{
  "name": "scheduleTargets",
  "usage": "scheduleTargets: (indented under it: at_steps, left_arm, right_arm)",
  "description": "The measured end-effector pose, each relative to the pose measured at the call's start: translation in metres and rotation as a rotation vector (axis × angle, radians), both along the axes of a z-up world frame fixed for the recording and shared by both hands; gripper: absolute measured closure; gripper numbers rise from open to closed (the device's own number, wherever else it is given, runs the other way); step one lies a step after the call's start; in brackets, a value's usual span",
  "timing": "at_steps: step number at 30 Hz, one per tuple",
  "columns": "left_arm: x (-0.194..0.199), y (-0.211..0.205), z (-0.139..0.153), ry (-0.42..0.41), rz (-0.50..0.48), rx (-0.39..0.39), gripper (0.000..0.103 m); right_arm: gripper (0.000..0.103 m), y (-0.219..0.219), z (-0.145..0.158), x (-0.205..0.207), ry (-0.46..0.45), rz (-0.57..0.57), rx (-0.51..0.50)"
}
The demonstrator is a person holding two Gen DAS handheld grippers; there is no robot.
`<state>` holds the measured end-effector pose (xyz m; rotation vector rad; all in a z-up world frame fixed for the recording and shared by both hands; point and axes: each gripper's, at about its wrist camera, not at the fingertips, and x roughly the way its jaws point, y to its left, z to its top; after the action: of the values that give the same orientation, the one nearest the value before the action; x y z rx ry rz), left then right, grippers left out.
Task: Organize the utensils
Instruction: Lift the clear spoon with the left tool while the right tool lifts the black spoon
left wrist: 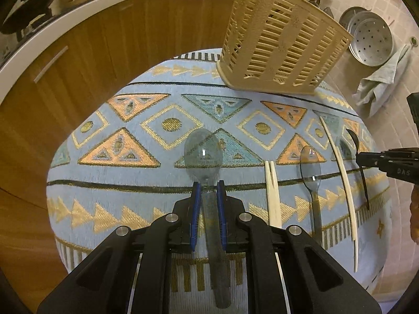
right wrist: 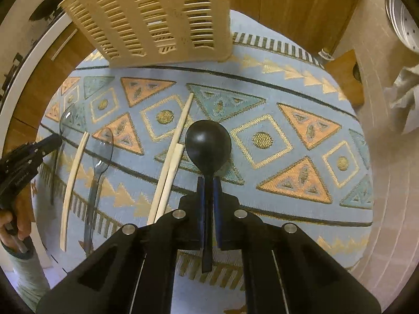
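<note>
My left gripper [left wrist: 208,187] is shut on the neck of a clear grey plastic spoon [left wrist: 203,154], held above the patterned cloth. My right gripper [right wrist: 208,183] is shut on the neck of a black spoon [right wrist: 208,144]; it also shows at the right of the left wrist view [left wrist: 362,158]. A beige slotted utensil basket [left wrist: 282,47] stands at the far side of the cloth, also in the right wrist view [right wrist: 157,15]. A second clear spoon [left wrist: 311,172] and several cream chopsticks [left wrist: 272,196] lie on the cloth between the grippers.
The blue patterned cloth [left wrist: 146,188] covers a small table. Wooden cabinets [left wrist: 78,52] curve behind it. A metal steamer pan [left wrist: 371,39] and a grey towel [left wrist: 379,83] lie on the tiled floor to the right.
</note>
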<state>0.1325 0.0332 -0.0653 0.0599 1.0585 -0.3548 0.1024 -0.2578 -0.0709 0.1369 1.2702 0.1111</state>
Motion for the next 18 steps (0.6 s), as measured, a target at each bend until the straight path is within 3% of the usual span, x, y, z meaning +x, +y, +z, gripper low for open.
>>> scheduleTargets:
  at_steps: [4,9,13,18]
  left_arm:
    - [0.004,0.004,0.001,0.028,-0.015,-0.015,0.091]
    - [0.016,0.018,0.006,0.099,-0.03,-0.099,0.085]
    - [0.019,0.023,0.006,0.146,-0.067,-0.132,0.08]
    - [0.016,0.012,0.0,0.16,-0.094,-0.094,0.076]
  right_arm:
    - [0.097,-0.016,-0.004,0.003,0.044,-0.042,0.079]
    - [0.093,-0.028,-0.008,0.003,0.069,-0.073,0.137]
    - [0.082,-0.034,-0.011,0.003,0.079,-0.075,0.171]
    - [0.076,-0.029,-0.01,0.005,0.072,-0.057,0.154]
